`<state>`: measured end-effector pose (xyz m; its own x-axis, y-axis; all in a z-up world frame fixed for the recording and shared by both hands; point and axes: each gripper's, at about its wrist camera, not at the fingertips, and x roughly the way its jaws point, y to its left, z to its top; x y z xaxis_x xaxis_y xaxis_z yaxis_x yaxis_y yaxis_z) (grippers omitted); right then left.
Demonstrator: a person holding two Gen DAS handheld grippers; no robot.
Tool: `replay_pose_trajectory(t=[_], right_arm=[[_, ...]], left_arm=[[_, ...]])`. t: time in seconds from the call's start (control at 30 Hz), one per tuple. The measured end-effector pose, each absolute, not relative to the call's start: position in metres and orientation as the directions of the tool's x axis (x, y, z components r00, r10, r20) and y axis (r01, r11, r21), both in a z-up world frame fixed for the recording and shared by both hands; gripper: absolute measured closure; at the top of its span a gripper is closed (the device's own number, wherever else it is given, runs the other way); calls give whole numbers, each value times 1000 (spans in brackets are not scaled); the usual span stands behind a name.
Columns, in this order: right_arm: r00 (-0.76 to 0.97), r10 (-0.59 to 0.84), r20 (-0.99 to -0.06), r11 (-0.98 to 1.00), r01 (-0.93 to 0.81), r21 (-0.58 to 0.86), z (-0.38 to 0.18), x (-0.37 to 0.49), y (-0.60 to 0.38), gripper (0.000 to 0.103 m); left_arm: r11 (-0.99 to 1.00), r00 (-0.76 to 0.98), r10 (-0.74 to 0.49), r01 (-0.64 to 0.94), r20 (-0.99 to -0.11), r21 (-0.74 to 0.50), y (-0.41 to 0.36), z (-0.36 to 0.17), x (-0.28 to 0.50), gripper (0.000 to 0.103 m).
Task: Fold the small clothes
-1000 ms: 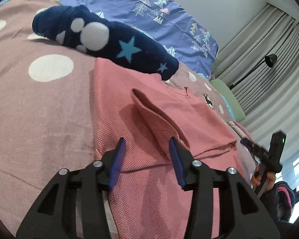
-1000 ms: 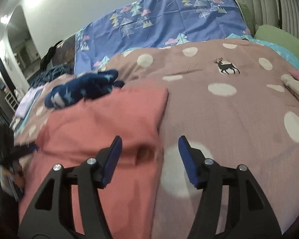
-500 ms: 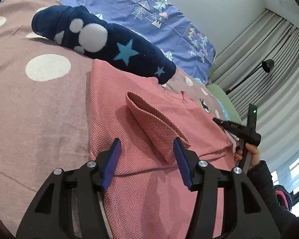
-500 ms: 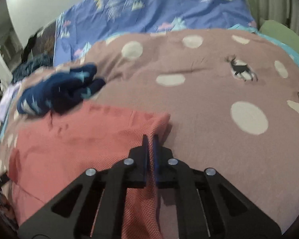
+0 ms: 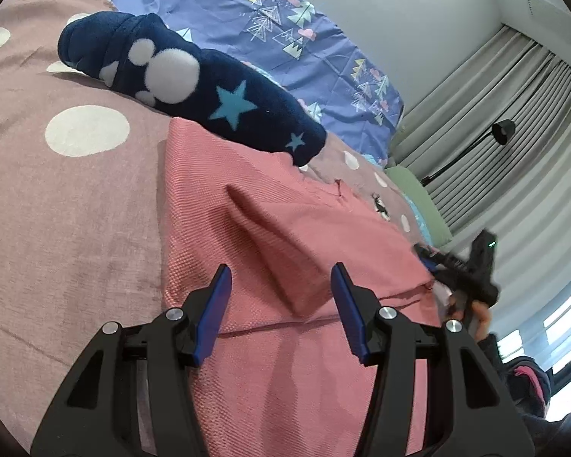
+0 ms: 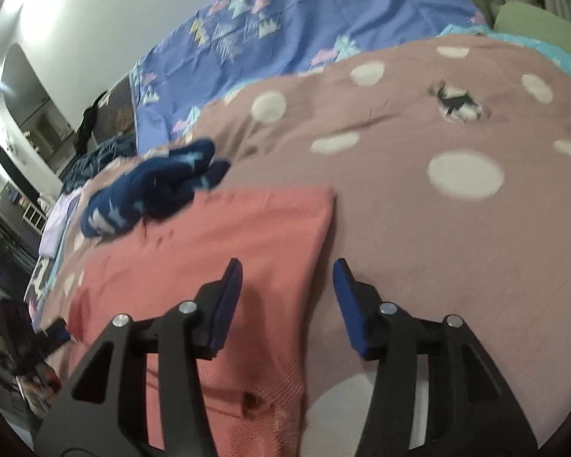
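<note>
A pink knit garment [image 5: 285,209] lies spread on the brown polka-dot blanket [image 5: 57,209]. A raised fold of it runs toward me, and its near end lies between the fingers of my left gripper [image 5: 281,282], which is open with its pads off the cloth. In the right wrist view the same pink garment [image 6: 228,236] lies flat with a squared far corner. My right gripper [image 6: 287,278] hovers over its right edge with its jaws opening; the cloth edge lies under the gap and the pads press on nothing. A navy star-print garment [image 5: 194,87] rests on the pink garment's far edge.
A blue tree-print sheet [image 5: 285,38] covers the far side of the bed. A green pillow [image 5: 418,198], grey curtains and a black floor lamp [image 5: 502,129] stand to the right. The blanket [image 6: 456,228] stretches right of the pink cloth. A hand [image 5: 476,308] holds the other gripper.
My right gripper was shut at the pink garment's corner half a second ago and now stands open, and that corner lies flat. The left gripper has barely moved and stands slightly wider.
</note>
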<state>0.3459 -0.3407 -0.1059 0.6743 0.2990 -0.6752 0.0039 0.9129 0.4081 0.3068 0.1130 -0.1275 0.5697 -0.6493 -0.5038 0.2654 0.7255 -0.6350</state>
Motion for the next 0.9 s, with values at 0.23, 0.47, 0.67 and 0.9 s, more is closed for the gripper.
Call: replay_pose_trajectory(t=[0.23,0.47,0.67,0.9], right_arm=[[702,353,-618,870,-4,492,-118,343,-352,53],[706,362,-609,867,-14,499,-119,342,-353,52],[722,380,-579,848,-21,530,-118,336,-361,52],[717,362,-596,868,-25,496,-116,337,-355,48]], left_arm=[[774,564,-600,233,-566,-589,97,-129,319,45],[921,582,-382,182,-718,-344,64,-117,355,101],[959,708,-279,244,-648,-147,38,-60,346,101],[989,660,-41,133,-750,63,60,-95,372,90]])
